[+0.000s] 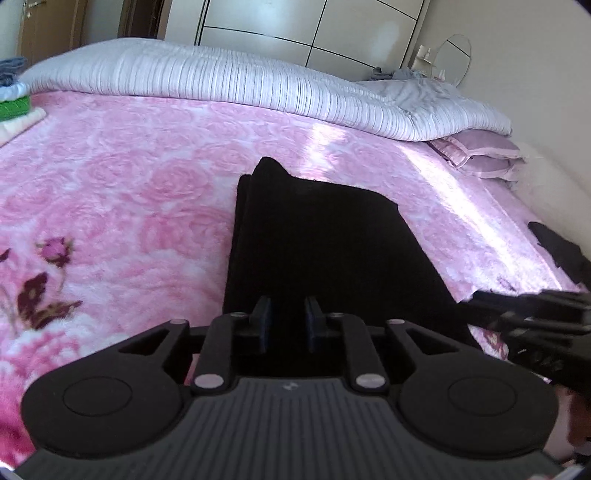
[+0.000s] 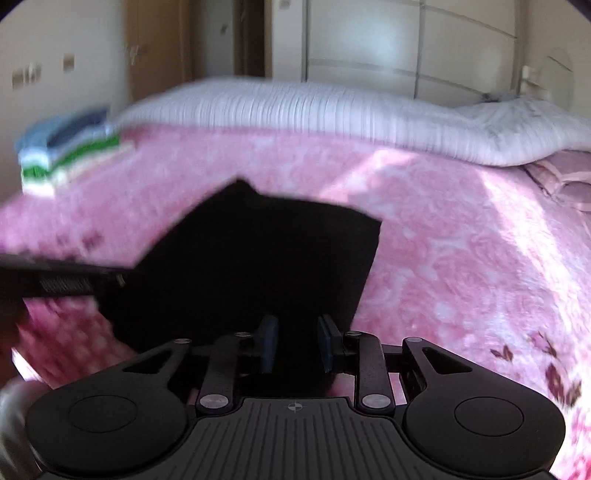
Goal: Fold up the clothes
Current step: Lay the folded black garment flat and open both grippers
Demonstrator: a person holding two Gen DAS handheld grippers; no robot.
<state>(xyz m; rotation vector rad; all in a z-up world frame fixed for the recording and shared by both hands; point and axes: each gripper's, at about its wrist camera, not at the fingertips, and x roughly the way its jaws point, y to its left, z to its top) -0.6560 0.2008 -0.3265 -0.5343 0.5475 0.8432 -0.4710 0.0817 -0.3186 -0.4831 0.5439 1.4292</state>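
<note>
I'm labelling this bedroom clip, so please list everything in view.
black garment: one, black, folded, middle of the bed.
blanket: one, pink floral, covering the bed.
quilt: one, pale striped, along the far edge.
folded stack: one, blue, green and white, far left corner.
pillows: pink, far right, count unclear.
wardrobe: one, cream, behind the bed.
left gripper: black, fingers apart over the garment.
right gripper: black, fingers apart over the garment.
</note>
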